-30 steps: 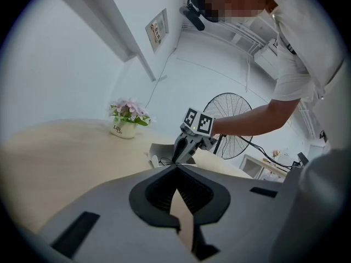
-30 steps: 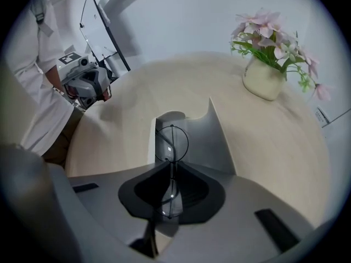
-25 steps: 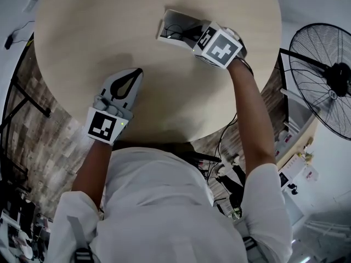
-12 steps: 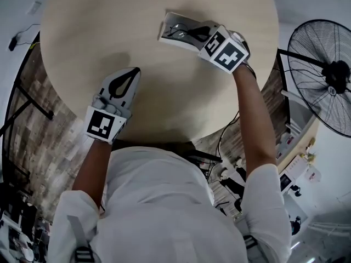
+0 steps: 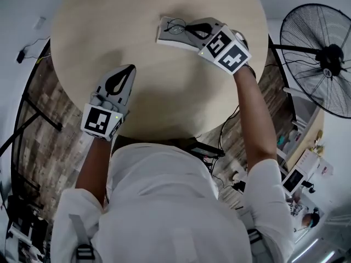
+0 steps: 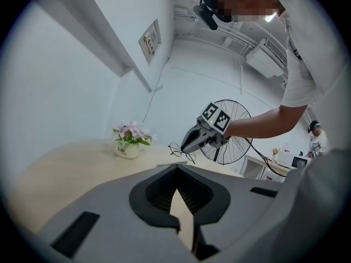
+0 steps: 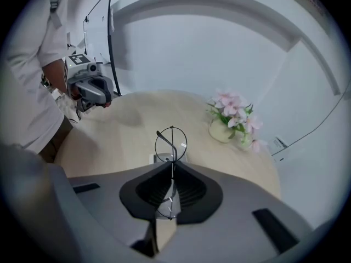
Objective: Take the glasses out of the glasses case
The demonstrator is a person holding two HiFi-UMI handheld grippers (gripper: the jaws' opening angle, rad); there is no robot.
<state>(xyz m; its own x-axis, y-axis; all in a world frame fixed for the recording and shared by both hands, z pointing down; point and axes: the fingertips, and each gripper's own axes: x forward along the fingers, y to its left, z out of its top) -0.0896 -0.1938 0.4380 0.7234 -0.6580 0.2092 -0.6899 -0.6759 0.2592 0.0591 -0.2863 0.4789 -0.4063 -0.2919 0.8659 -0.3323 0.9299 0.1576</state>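
One lift done: right hand-held gripper point(image 7: 172, 171) pinches the glasses point(image 7: 171, 141), now above the case point(image 5: 164, 38); left hand-held gripper point(image 5: 129, 70) closed, empty.

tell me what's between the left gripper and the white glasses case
Nothing: the head view shows only bare round wooden table between left gripper and white glasses case.

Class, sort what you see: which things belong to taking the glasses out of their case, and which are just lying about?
Job: glasses, glasses case, right gripper.
Lying about: flower pot, fan, left gripper (idle).
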